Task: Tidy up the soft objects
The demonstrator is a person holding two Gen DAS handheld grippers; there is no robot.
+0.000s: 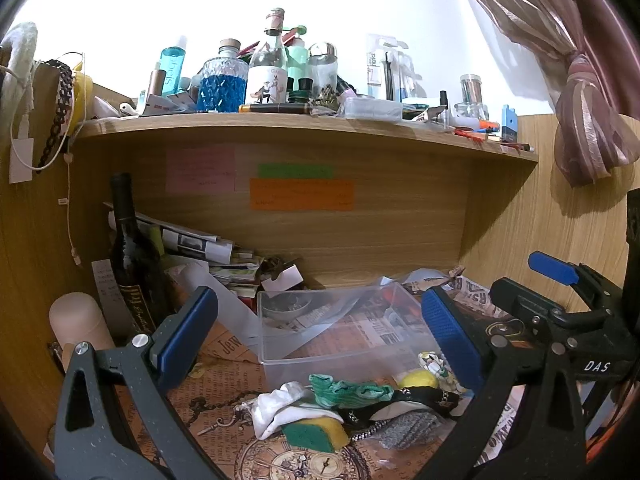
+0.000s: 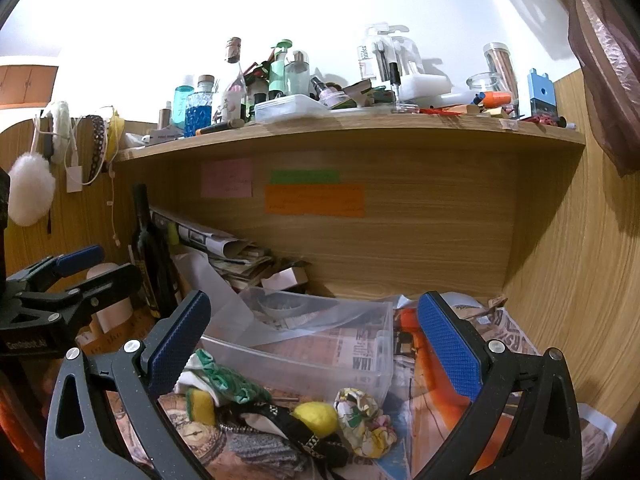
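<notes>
Hovering above a heap of soft items, both tools have their blue pads spread wide and hold nothing: the left gripper (image 1: 320, 332) faces the heap from its left side, the right gripper (image 2: 316, 340) from its right.

The landmark is the clear plastic bin (image 1: 280, 354), which looks empty apart from a loose transparent sheet draped over its far rim. Everything soft lies just in front of the bin's near wall, on the newspaper-print desk cover (image 1: 224, 384). Against that wall sits the green cloth (image 1: 348, 394), with the white sock (image 1: 284, 408) to its left and the yellow-green sponge (image 1: 316, 432) nearer the cameras. A yellow ball (image 2: 316, 418) and a floral scrunchie (image 2: 360, 420) rest by the bin's near right corner, and a black patterned band (image 1: 416, 398) crosses over the grey knitted cloth (image 1: 408, 430).

The likeliest trouble is a tangled pick: the band overlaps several pieces, so closing on one may drag neighbours along or spill them off the desk edge. The ball could roll if nudged. The draped sheet may also deflect anything dropped into the bin.

The green cloth's long axis runs roughly parallel to the bin's near wall; the band's long axis lies about the same way, angling slightly toward the cameras at one end.
</notes>
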